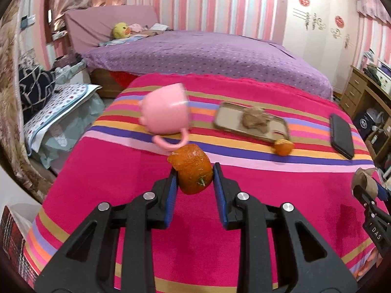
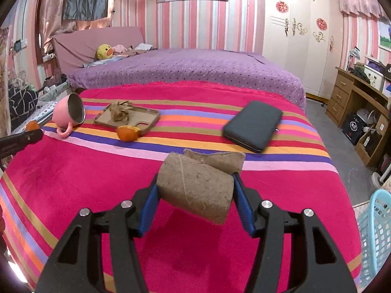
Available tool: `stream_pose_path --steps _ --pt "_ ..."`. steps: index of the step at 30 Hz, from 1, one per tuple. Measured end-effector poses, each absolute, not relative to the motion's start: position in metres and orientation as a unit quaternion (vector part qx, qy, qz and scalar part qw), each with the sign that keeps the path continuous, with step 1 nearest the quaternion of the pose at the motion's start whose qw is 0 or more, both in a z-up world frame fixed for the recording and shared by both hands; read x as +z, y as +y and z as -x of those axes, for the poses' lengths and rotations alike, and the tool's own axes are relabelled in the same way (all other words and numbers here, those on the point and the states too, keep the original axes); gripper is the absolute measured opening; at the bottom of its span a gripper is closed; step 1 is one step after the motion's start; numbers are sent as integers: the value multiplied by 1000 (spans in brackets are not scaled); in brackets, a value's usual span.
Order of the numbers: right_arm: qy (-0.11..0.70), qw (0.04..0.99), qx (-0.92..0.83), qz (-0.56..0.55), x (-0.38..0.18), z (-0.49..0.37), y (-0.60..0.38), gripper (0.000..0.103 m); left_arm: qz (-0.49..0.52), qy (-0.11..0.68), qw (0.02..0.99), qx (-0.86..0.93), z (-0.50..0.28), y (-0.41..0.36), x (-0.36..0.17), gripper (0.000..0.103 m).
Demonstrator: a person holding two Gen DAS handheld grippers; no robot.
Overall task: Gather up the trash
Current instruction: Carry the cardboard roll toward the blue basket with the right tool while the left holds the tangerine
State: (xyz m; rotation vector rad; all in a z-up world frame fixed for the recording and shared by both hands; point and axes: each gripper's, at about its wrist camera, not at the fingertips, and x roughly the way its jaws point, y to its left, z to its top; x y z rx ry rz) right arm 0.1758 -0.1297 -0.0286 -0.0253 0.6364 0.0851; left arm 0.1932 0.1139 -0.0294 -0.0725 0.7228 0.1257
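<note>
the left hand-held gripper (image 1: 194,179) is clamped on a piece of orange peel (image 1: 191,172), lifted above the striped pink blanket (image 1: 122,183). the right hand-held gripper (image 2: 195,188) grips a crushed cardboard tube (image 2: 195,185) between its blue pads (image 2: 149,205), also clear of the blanket. farther back on the blanket a pink mug (image 2: 69,114) lies on its side beside a brown tray (image 2: 146,118) holding crumpled brown paper (image 2: 119,113). a second orange peel (image 2: 128,133) rests against the tray's near edge. a dark phone case (image 2: 253,125) lies well apart to the right. a light blue basket (image 2: 375,232) stands beyond the blanket's right edge.
</note>
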Motion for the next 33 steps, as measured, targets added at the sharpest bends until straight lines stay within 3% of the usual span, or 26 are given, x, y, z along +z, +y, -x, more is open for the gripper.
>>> stream_pose_path --steps 33 --pt "277 961 -16 3 -8 -139 -303 56 14 365 931 -22 -196 -62 -40 27"
